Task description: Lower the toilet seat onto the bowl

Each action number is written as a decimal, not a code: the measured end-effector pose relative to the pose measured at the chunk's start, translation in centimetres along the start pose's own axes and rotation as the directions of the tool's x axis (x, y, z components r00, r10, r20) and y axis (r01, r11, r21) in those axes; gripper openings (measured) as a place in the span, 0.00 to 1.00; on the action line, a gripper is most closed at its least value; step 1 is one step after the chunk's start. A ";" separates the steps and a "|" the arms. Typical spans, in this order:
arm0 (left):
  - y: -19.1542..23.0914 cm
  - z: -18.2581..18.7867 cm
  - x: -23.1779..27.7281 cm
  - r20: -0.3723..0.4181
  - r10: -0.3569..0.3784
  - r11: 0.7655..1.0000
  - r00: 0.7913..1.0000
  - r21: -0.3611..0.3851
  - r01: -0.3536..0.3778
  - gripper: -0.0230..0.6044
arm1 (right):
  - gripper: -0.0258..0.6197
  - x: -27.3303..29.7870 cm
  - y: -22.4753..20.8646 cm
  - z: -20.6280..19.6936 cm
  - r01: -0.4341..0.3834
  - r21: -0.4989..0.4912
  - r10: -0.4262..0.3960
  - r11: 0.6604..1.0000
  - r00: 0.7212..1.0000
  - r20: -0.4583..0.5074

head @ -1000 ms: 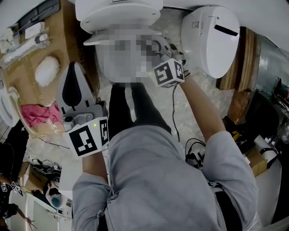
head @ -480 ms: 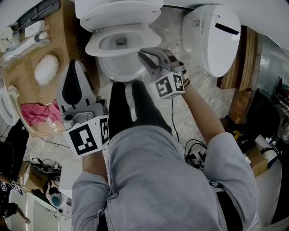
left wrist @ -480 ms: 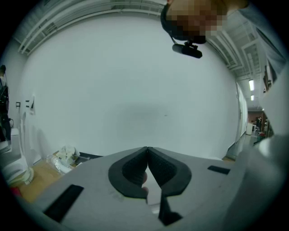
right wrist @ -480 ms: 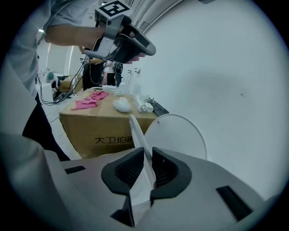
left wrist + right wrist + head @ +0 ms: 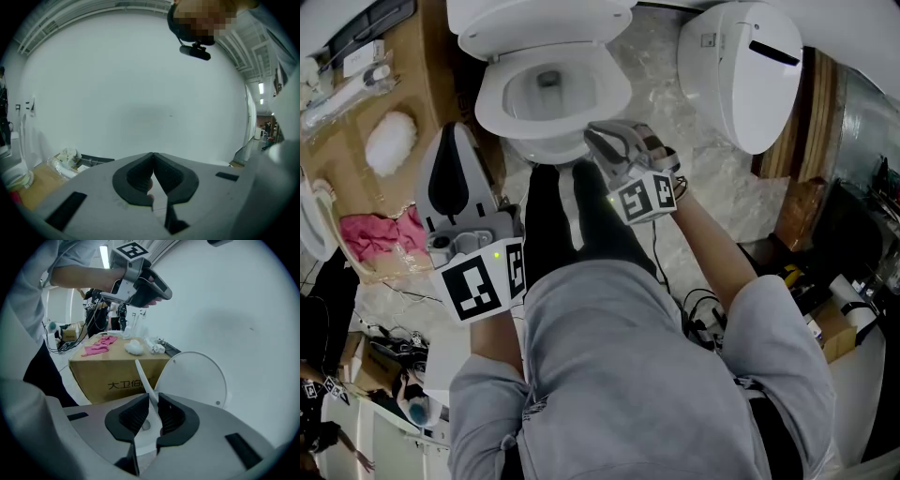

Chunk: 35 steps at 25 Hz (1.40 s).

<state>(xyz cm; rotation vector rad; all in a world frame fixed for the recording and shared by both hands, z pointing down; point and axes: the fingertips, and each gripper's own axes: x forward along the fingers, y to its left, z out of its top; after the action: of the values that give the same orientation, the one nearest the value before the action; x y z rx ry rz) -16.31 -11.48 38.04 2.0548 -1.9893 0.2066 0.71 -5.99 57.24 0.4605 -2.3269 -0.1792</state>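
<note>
Tongs numbered two, one in each of the person's hands. The right tongs [image 5: 153, 401] were clamped on the near rim of the single toilet seat [image 5: 490, 98], which ran edge-on between the two ribbed pads and slanted up and away from them. The seat sat tilted over the one white bowl [image 5: 534, 152], and the one lid [image 5: 192, 376] stood upright behind it against the far wall. The left tongs [image 5: 453, 141] were held out to the left, well apart from the toilet, with the tips pressed together and nothing between them.

One cardboard box [image 5: 412, 84] stood just left of the toilet. On its top lay one white fluffy wad [image 5: 389, 145], one pink cloth [image 5: 380, 239] nearer the person, and a few small white items at the far end that were too small to tell apart. To the right of the toilet, one more white oval unit [image 5: 736, 80] with a dark slot stood on the pale marbled floor [image 5: 675, 84]. The person's dark trouser legs stood right in front of the bowl, between the two tongs.
</note>
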 end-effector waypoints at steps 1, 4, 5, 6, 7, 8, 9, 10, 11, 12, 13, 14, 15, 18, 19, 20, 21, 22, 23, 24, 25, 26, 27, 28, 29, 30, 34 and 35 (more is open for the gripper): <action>-0.1 -0.2 0.1 -0.003 -0.001 1.000 1.000 0.000 0.001 0.04 | 0.12 0.0 0.4 -0.2 -0.007 0.005 0.007 1.000 1.000 -0.004; -0.3 -0.5 0.2 -0.009 -0.003 1.000 1.000 -0.001 0.003 0.04 | 0.12 -0.2 1.9 -1.1 -0.037 0.001 0.037 0.999 0.999 -0.020; -0.4 -0.5 0.2 -0.009 -0.003 1.000 1.000 -0.001 0.003 0.04 | 0.12 -0.2 2.4 -1.4 -0.047 0.000 0.047 0.999 0.999 -0.025; -0.5 -0.6 0.3 -0.009 -0.004 1.000 1.000 -0.001 0.004 0.04 | 0.12 -0.3 2.8 -1.7 -0.055 0.002 0.055 0.998 0.998 -0.029; -0.6 -0.6 0.3 -0.009 -0.005 1.000 1.000 0.000 0.005 0.04 | 0.12 -0.3 3.1 -1.9 -0.060 0.009 0.061 0.998 0.998 -0.029; -0.6 -0.7 0.3 -0.010 -0.005 1.000 1.000 0.000 0.005 0.04 | 0.12 -0.3 3.5 -2.1 -0.064 0.017 0.064 0.998 0.998 -0.027; -0.7 -0.8 0.4 -0.011 -0.005 1.000 1.000 0.000 0.005 0.04 | 0.12 -0.3 3.8 -2.4 -0.067 0.022 0.068 0.998 0.997 -0.027; -0.7 -1.0 0.4 -0.014 -0.005 1.000 1.000 0.000 0.005 0.04 | 0.12 -0.3 4.2 -2.6 -0.072 0.024 0.073 0.997 0.997 -0.028; -0.7 -1.1 0.4 -0.016 -0.004 1.000 1.000 0.000 0.004 0.04 | 0.12 -0.2 4.6 -2.8 -0.080 0.024 0.080 0.997 0.996 -0.031; -0.8 -1.2 0.5 -0.018 -0.003 1.000 1.000 -0.001 0.003 0.04 | 0.12 -0.2 5.0 -3.1 -0.089 0.023 0.089 0.996 0.995 -0.036; -0.9 -1.4 0.5 -0.020 -0.003 1.000 1.000 -0.001 0.003 0.04 | 0.12 -0.2 5.5 -3.4 -0.098 0.021 0.099 0.995 0.994 -0.041; -1.0 -1.5 0.5 -0.022 -0.003 1.000 1.000 -0.001 0.003 0.04 | 0.12 -0.2 6.0 -3.8 -0.109 0.019 0.110 0.994 0.993 -0.047; -1.1 -1.6 0.5 -0.024 -0.003 1.000 1.000 -0.001 0.003 0.04 | 0.12 -0.3 6.6 -4.2 -0.121 0.018 0.122 0.993 0.991 -0.051; -1.3 -2.1 0.4 -0.031 -0.005 1.000 1.000 0.000 0.005 0.04 | 0.12 -0.2 7.9 -5.0 -0.151 0.021 0.152 0.988 0.986 -0.066; -1.4 -2.3 0.3 -0.034 -0.005 1.000 0.999 0.000 0.005 0.04 | 0.11 -0.2 8.3 -5.2 -0.160 0.020 0.161 0.987 0.984 -0.073; -1.4 -2.5 0.3 -0.037 -0.004 1.000 0.999 0.000 0.004 0.04 | 0.11 -0.1 8.7 -5.4 -0.170 0.018 0.170 0.985 0.982 -0.078; -1.5 -2.7 0.3 -0.040 -0.004 1.000 0.999 0.000 0.004 0.04 | 0.11 -0.1 9.1 -5.7 -0.179 0.016 0.180 0.984 0.980 -0.081; -1.6 -2.9 0.4 -0.043 -0.003 1.000 0.999 0.001 0.003 0.04 | 0.11 0.0 9.5 -6.0 -0.188 0.014 0.188 0.982 0.979 -0.084; -1.6 -3.1 0.4 -0.045 -0.003 1.000 0.999 0.001 0.003 0.04 | 0.11 0.0 9.8 -6.3 -0.195 0.014 0.196 0.981 0.977 -0.086; -1.7 -3.3 0.5 -0.048 -0.003 1.000 0.999 0.002 0.003 0.04 | 0.11 0.1 10.1 -6.5 -0.201 0.015 0.202 0.979 0.975 -0.089; -1.8 -3.5 0.6 -0.050 -0.003 1.000 0.999 0.002 0.004 0.04 | 0.10 0.2 10.4 -6.7 -0.207 0.018 0.208 0.978 0.974 -0.092; -2.0 -3.7 0.7 -0.052 -0.004 1.000 0.999 0.003 0.004 0.04 | 0.10 0.3 10.7 -6.9 -0.212 0.020 0.213 0.977 0.972 -0.095; -2.1 -3.9 0.7 -0.055 -0.005 1.000 0.998 0.004 0.005 0.04 | 0.10 0.3 10.9 -7.1 -0.216 0.024 0.218 0.976 0.971 -0.097; -2.2 -4.2 0.8 -0.059 -0.006 1.000 0.998 0.006 0.006 0.04 | 0.10 0.3 11.1 -7.3 -0.220 0.027 0.221 0.975 0.970 -0.098; -2.3 -4.5 0.8 -0.064 -0.007 1.000 0.998 0.006 0.007 0.04 | 0.10 0.4 11.4 -7.5 -0.223 0.029 0.225 0.974 0.969 -0.101; -2.4 -4.8 0.8 -0.070 -0.007 1.000 0.998 0.006 0.008 0.04 | 0.10 0.4 11.6 -7.7 -0.227 0.031 0.229 0.973 0.968 -0.104; -2.7 -5.8 0.9 -0.085 -0.007 1.000 0.996 0.005 0.008 0.04 | 0.10 0.6 12.5 -8.5 -0.249 0.035 0.251 0.968 0.961 -0.117; -2.7 -6.0 0.9 -0.086 -0.007 1.000 0.996 0.005 0.008 0.04 | 0.10 0.7 12.7 -8.7 -0.255 0.039 0.258 0.966 0.959 -0.119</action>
<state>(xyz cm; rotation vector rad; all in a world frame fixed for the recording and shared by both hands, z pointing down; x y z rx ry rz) -13.03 -10.56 43.77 2.0203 -1.9317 0.2943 2.84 5.57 67.23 0.1719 -2.2431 0.0014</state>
